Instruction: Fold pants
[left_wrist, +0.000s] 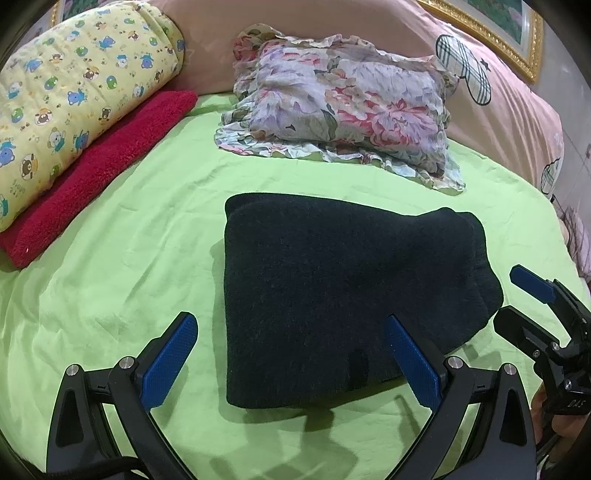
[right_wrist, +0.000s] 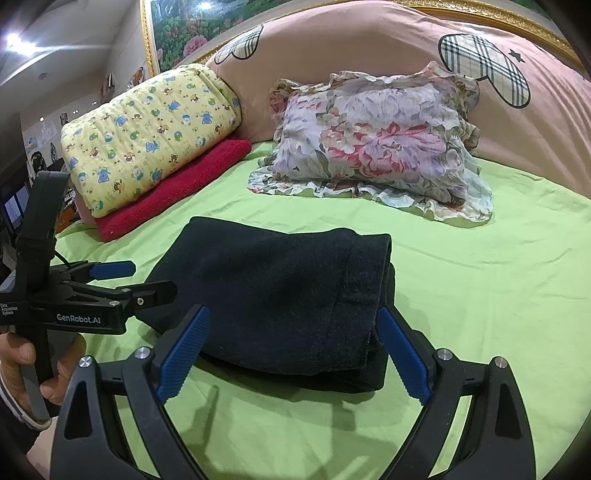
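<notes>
Hovering low over the sheet (left_wrist: 110, 258), left gripper (left_wrist: 291, 362) has its jaws spread wide, nothing between the blue pads (left_wrist: 171, 360). Right pad overlaps the near edge of the pants (left_wrist: 332, 295); contact can't be confirmed. Right gripper (right_wrist: 291, 354) is also spread wide, empty, its pads framing the near right corner of the pants (right_wrist: 280, 295) without a clear touch. In the right wrist view the left gripper (right_wrist: 114, 278) sits at the left edge, held by a hand (right_wrist: 22, 369).

Pants: dark, folded into a thick rectangle, lying flat on the green sheet mid-bed, layered edges showing on the right side.

Far of the pants: floral pillow (left_wrist: 343, 107), apart from them. Far left: red towel (left_wrist: 99, 177) with a yellow quilt (left_wrist: 74, 96) stacked on top. Pink duvet (left_wrist: 498, 122) runs along the far side behind the pillow.
</notes>
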